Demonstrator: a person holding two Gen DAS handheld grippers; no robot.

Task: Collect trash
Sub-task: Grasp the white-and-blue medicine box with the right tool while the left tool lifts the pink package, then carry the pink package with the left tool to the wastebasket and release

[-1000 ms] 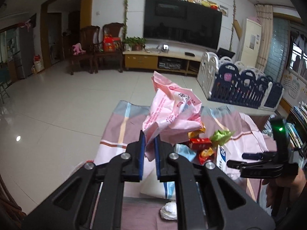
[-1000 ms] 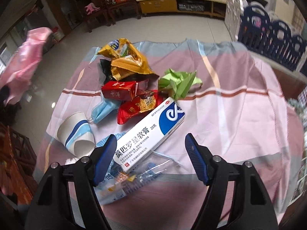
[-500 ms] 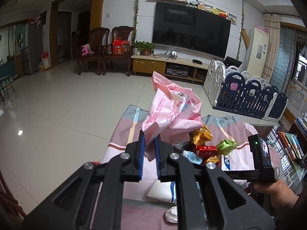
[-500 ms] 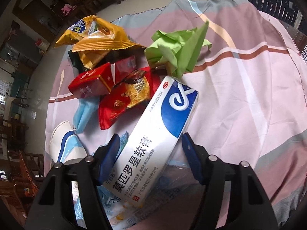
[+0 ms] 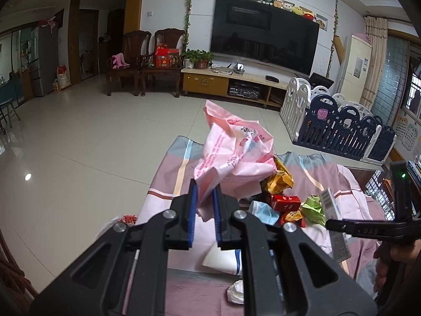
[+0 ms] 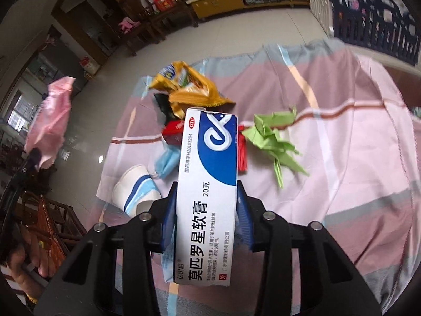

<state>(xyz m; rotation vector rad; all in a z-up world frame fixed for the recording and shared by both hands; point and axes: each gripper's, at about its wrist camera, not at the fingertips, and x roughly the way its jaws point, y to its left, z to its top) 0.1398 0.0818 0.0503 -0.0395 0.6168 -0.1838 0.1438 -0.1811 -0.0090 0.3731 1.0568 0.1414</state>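
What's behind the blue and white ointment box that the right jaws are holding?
The ointment box hides most of a red packet and part of a blue face mask. The yellow snack bag shows above it. Whatever else lies directly behind is covered.

Glossy printed cardboard on the ointment box [image 6: 208, 184]; thin, crinkled pink plastic for the bag [image 5: 234, 155]. Matt woven cloth over the table [image 6: 355, 137], creased green paper [image 6: 276, 142], shiny foil snack wrapper [image 6: 189, 89].
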